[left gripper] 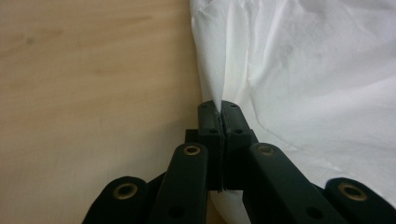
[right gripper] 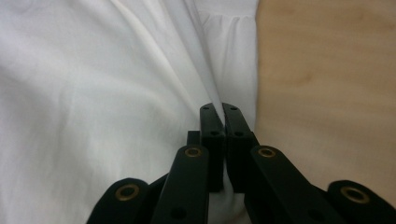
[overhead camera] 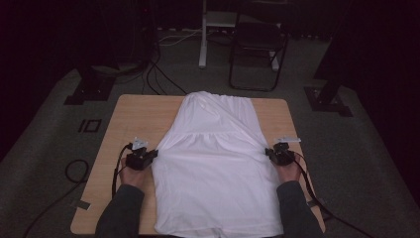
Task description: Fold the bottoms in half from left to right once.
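Observation:
A white garment (overhead camera: 215,168) lies spread flat along the middle of the wooden table (overhead camera: 133,119), its narrow end at the far edge. My left gripper (overhead camera: 152,154) is at the garment's left edge, and in the left gripper view its jaws (left gripper: 221,108) are shut on a fold of the white cloth (left gripper: 299,84). My right gripper (overhead camera: 269,152) sits at the garment's right edge. In the right gripper view its jaws (right gripper: 222,110) pinch a ridge of the cloth (right gripper: 116,93) too.
A person's forearms in dark sleeves (overhead camera: 121,208) come in from the bottom. Bare wood shows on both sides of the garment. Beyond the table stand a black folding chair (overhead camera: 257,44), a white stand (overhead camera: 203,34) and cables (overhead camera: 158,74) on the grey carpet.

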### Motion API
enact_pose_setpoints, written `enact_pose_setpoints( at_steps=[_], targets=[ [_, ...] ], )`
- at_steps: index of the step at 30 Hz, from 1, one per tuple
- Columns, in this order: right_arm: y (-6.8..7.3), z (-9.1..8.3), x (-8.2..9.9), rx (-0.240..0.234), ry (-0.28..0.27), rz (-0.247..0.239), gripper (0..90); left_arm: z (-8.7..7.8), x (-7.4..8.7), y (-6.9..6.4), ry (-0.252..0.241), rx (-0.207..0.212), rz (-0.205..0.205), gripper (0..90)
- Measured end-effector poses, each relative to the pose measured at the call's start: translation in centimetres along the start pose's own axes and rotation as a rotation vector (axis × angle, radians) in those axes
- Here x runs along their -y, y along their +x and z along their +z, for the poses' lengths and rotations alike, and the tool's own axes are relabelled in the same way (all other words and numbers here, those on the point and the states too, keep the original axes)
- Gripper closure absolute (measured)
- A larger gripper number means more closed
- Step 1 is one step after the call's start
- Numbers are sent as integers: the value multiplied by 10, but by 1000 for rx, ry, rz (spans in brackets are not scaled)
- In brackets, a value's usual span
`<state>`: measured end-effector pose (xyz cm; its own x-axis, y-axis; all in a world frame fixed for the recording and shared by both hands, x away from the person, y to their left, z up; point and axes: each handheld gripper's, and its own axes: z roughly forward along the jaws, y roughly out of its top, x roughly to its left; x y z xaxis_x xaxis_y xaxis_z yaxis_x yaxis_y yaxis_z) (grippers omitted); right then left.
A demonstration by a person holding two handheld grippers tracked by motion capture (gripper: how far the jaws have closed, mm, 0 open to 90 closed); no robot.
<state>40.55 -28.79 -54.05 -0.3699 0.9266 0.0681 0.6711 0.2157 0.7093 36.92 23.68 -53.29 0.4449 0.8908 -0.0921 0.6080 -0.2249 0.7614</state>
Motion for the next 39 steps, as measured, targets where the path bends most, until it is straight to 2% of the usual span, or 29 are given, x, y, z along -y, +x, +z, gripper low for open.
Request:
enact_pose_setpoints(
  at_steps=[5, 7, 9, 11, 15, 16, 18, 19, 21, 22, 23, 24, 25, 27, 28, 30, 33, 37, 38, 39],
  targets=[
    [13, -28, 29, -57, 13, -25, 888, -35, 22, -9, -27, 11, 37, 889],
    [18, -41, 41, -75, 22, -38, 887, -48, 31, -12, -42, 22, 28, 888],
    [22, -53, 54, -104, 25, -22, 887, -60, 40, -16, -49, 36, 11, 888],
    [28, -64, 66, -135, 31, -16, 886, -72, 48, -21, -42, 40, 17, 887],
    [39, -82, 81, -160, 72, -54, 875, -83, 63, -31, 1, 46, 22, 881],
    [41, -85, 81, -160, 81, -59, 837, -85, 64, -31, 6, 45, 25, 861],
    [43, -87, 79, -145, 74, -71, 626, -87, 61, -29, -17, 37, 14, 705],
    [44, -87, 75, -134, 52, -75, 561, -89, 58, -27, -37, 32, 9, 637],
    [47, -86, 62, -120, 7, -87, 451, -92, 47, -25, -85, 25, 15, 575],
    [47, -86, 62, -120, 7, -87, 451, -92, 47, -25, -85, 25, 15, 544],
    [50, -85, 53, -121, -10, -97, 428, -93, 35, -24, -112, 14, 35, 544],
    [57, -79, 36, -132, -41, -132, 422, -91, 29, -24, -118, 16, 40, 518],
    [60, -75, 28, -131, -50, -151, 422, -88, 22, -23, -125, 10, 49, 514],
    [67, -60, 7, -134, -65, -194, 438, -77, 9, -22, -126, 9, 53, 503],
    [70, -51, -3, -153, -69, -203, 446, -70, 4, -21, -125, 16, 49, 503],
    [73, -29, -22, -190, -68, -192, 470, -54, -5, -22, -113, 25, 43, 502],
    [77, -2, -42, -214, -61, -167, 476, -34, -14, -26, -85, 35, 48, 494],
    [75, 28, -53, -223, -4, -113, 507, -20, -17, -36, -68, 53, 72, 490],
    [73, 36, -53, -239, 34, -110, 595, -19, -18, -38, -71, 57, 71, 490],
    [72, 37, -53, -242, 47, -125, 761, -18, -18, -39, -72, 66, 75, 490]
  ],
)
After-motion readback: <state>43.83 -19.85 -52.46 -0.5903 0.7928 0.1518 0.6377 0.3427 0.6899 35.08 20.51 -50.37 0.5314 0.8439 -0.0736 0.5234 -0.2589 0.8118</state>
